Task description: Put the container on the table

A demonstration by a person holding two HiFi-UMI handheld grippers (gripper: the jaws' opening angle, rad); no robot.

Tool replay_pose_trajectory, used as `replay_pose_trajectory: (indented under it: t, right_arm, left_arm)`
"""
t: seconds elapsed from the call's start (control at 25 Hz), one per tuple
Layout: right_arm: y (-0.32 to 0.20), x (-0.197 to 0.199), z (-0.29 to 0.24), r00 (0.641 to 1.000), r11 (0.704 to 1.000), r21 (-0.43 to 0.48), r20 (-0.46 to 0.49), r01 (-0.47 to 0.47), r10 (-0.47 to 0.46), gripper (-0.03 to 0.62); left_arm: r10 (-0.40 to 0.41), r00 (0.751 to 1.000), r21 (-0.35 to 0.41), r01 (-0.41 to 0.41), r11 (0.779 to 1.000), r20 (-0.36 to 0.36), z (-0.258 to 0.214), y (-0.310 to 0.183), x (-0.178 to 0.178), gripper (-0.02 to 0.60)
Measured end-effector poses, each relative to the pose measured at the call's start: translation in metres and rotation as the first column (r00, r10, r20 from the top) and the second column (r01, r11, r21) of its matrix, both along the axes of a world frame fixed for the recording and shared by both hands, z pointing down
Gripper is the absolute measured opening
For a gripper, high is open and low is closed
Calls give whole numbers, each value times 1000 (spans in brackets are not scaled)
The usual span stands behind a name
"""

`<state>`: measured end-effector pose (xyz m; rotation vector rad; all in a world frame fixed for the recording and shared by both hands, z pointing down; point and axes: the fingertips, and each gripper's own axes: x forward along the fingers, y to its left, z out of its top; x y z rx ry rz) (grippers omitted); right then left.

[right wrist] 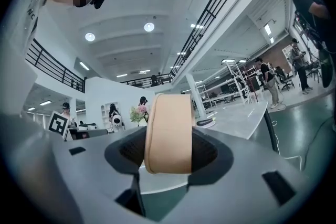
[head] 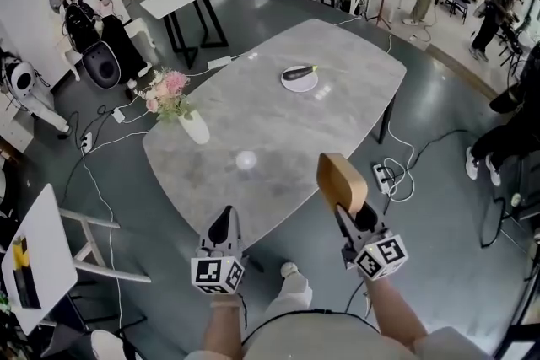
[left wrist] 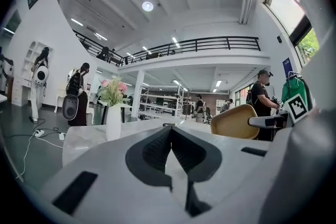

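My right gripper (head: 348, 213) is shut on a tan, rounded container (head: 341, 180), holding it upright just off the near right edge of the grey oval table (head: 287, 126). In the right gripper view the container (right wrist: 169, 134) fills the gap between the dark pads of the right gripper (right wrist: 168, 150). My left gripper (head: 224, 225) hangs at the table's near edge, jaws closed together with nothing in them. In its own view the left gripper (left wrist: 170, 132) points level across the tabletop, with the container (left wrist: 233, 122) off to the right.
On the table stand a white vase (head: 194, 129) with pink flowers, a white plate (head: 299, 78) carrying a dark object, and a small white disc (head: 245, 159). A power strip (head: 382, 175) and cables lie on the floor to the right. Smaller white tables and several people stand around.
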<state>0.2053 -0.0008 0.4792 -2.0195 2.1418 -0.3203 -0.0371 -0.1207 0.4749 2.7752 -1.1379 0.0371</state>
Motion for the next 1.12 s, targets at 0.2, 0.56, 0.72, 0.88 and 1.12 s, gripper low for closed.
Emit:
replay_pose_trajectory:
  t: [0.2, 0.56, 0.72, 0.88, 1.12]
  right_arm:
    - [-49, 0, 7, 1000, 999, -24, 1, 22, -22, 219]
    - [-124, -4, 19, 997, 997, -43, 35, 71, -69, 219]
    - [-137, -6, 23, 995, 994, -59, 43, 97, -94, 221]
    - [-152, 2, 23, 993, 991, -71, 50, 112, -109, 221]
    - [-194, 11, 25, 984, 984, -65, 84, 165, -159, 221]
  left_arm:
    - [-21, 1000, -27, 21, 999, -2, 11, -42, -3, 5]
    - [-58, 998, -47, 58, 997, -2, 21, -99, -8, 5]
    - [-67, 998, -61, 67, 996, 6, 29, -109, -9, 5]
    - [-59, 998, -61, 59, 996, 6, 28, -118, 3, 5]
    - [-82, 997, -34, 82, 996, 15, 21, -152, 16, 5]
